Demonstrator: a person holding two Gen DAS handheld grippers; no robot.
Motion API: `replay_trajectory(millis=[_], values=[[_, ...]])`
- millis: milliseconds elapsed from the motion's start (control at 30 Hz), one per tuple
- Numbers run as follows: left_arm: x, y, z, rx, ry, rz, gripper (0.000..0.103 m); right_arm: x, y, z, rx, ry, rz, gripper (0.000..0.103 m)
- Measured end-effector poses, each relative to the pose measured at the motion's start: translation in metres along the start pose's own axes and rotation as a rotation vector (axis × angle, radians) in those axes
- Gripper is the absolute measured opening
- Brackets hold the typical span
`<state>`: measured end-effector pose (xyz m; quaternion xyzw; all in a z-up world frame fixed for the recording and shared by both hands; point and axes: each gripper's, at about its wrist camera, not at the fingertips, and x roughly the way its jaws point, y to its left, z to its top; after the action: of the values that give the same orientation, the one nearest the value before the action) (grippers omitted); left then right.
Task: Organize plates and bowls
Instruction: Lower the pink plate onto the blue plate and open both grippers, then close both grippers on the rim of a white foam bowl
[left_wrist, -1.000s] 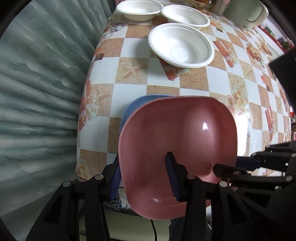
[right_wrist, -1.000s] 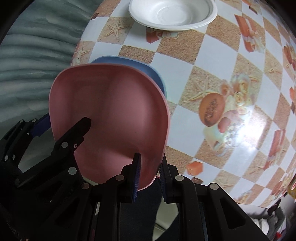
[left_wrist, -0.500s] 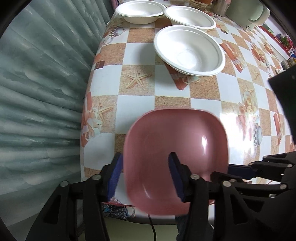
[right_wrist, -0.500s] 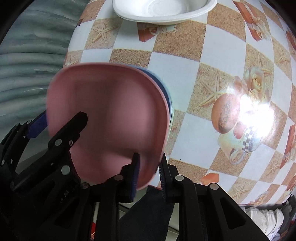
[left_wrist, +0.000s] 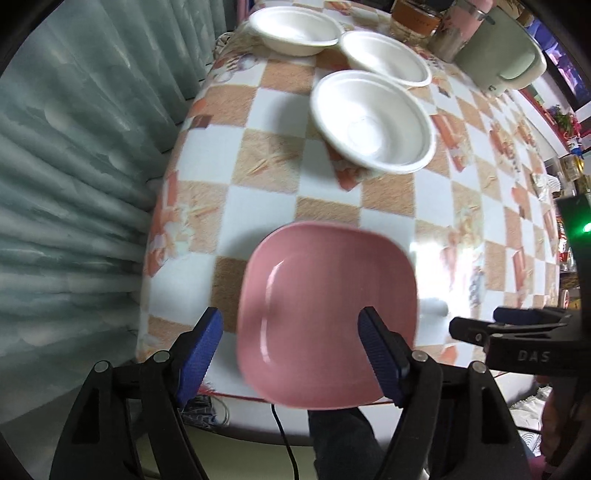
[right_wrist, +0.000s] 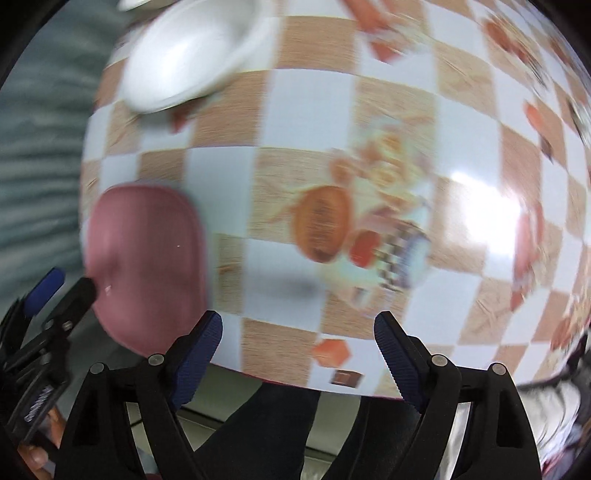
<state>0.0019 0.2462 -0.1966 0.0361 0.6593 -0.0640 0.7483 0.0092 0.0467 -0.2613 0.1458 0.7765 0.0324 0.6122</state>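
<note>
A pink square plate (left_wrist: 327, 317) lies at the near edge of the checkered table (left_wrist: 266, 173); it hides whatever is under it. It also shows, blurred, in the right wrist view (right_wrist: 146, 262). My left gripper (left_wrist: 295, 347) is open, its fingers either side of the plate's near edge, not gripping it. My right gripper (right_wrist: 299, 354) is open and empty, over the table edge to the right of the plate. Three white bowls (left_wrist: 373, 122) (left_wrist: 386, 57) (left_wrist: 295, 31) stand farther back on the table.
A grey-green curtain (left_wrist: 74, 166) hangs along the table's left side. A pale green kettle (left_wrist: 506, 55) and jars (left_wrist: 413, 18) stand at the far end. A person's dark trouser leg (right_wrist: 266, 435) is below the table edge.
The right gripper let go of the pink plate, opened and swung right. The left gripper opened wider and drew back. The plate now lies on the table, covering the blue plate seen before.
</note>
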Motion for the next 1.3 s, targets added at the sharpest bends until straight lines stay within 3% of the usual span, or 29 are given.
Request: replay_trajectory(millis=[167, 267, 400, 600, 733, 933, 1000, 1033, 1100, 1167, 1233, 1300], values=[[-0.01, -0.023, 0.028, 0.01, -0.027, -0.016, 0.079, -0.013, -0.03, 0.01, 0.028, -0.032, 0.011, 0.086], [-0.011, -0.028, 0.055, -0.023, -0.045, -0.01, 0.079, -0.031, -0.037, 0.033, 0.002, -0.08, 0.002, 0.086], [-0.007, -0.027, 0.09, -0.05, -0.084, 0.051, 0.079, -0.053, -0.029, 0.084, -0.041, -0.147, -0.018, 0.086], [0.022, -0.011, 0.139, -0.118, -0.059, 0.12, 0.079, -0.068, 0.005, 0.135, -0.089, -0.185, 0.004, 0.086], [0.046, -0.001, 0.155, -0.147, -0.026, 0.123, 0.079, -0.05, 0.021, 0.167, -0.114, -0.167, 0.009, 0.086], [0.081, -0.001, 0.166, -0.122, 0.035, 0.136, 0.079, -0.022, 0.027, 0.183, -0.141, -0.138, -0.011, 0.085], [0.09, 0.0, 0.166, -0.129, 0.067, 0.128, 0.069, -0.014, 0.03, 0.186, -0.146, -0.124, -0.003, 0.076], [0.093, 0.001, 0.167, -0.131, 0.078, 0.11, 0.058, -0.004, 0.038, 0.192, -0.15, -0.109, 0.007, 0.059], [0.098, 0.002, 0.167, -0.152, 0.096, 0.045, 0.048, -0.006, 0.04, 0.191, -0.168, -0.129, -0.004, 0.05], [0.098, -0.002, 0.167, -0.143, 0.091, 0.029, 0.039, -0.004, 0.046, 0.191, -0.204, -0.123, 0.017, 0.029], [0.1, -0.014, 0.167, -0.106, 0.104, 0.032, 0.035, 0.001, 0.044, 0.188, -0.191, -0.089, 0.046, 0.018], [0.101, -0.032, 0.163, -0.051, 0.12, 0.056, 0.035, 0.006, 0.042, 0.182, -0.167, -0.074, 0.061, 0.018]])
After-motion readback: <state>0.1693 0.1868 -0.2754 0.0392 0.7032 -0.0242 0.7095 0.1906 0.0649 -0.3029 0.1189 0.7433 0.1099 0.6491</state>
